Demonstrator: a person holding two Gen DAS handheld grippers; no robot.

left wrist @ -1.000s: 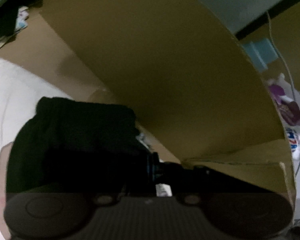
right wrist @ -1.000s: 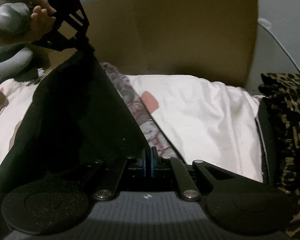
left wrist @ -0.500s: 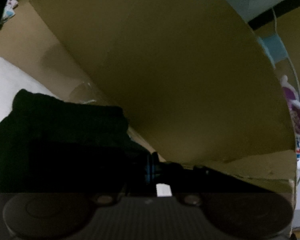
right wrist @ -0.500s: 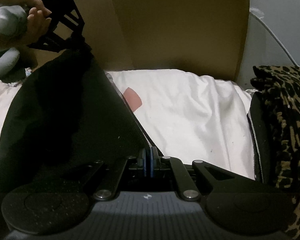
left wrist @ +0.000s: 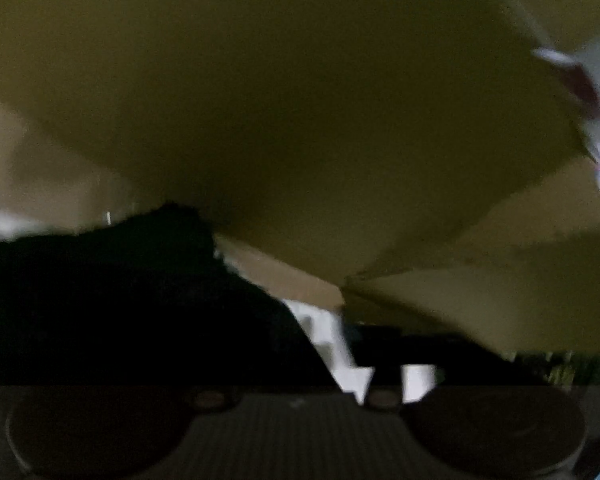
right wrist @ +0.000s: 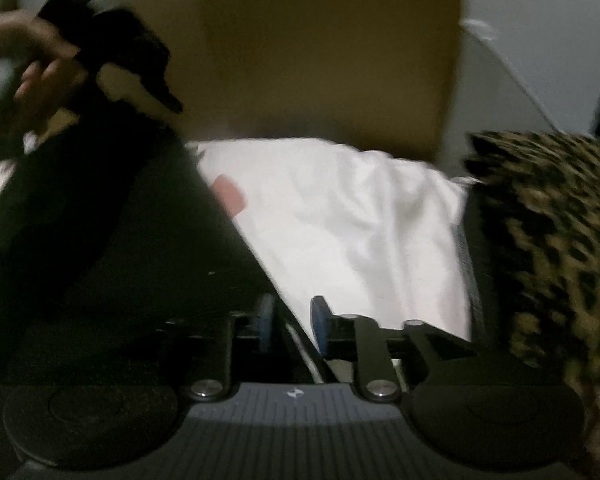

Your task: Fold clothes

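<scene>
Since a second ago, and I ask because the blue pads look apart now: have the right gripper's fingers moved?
Yes. The right gripper has opened: its blue pads have spread apart over the white bedding, releasing the black garment.

Left wrist view close under the cardboard box (left wrist: 280, 120); right wrist view low, facing it (right wrist: 320, 52); both blurred.
</scene>
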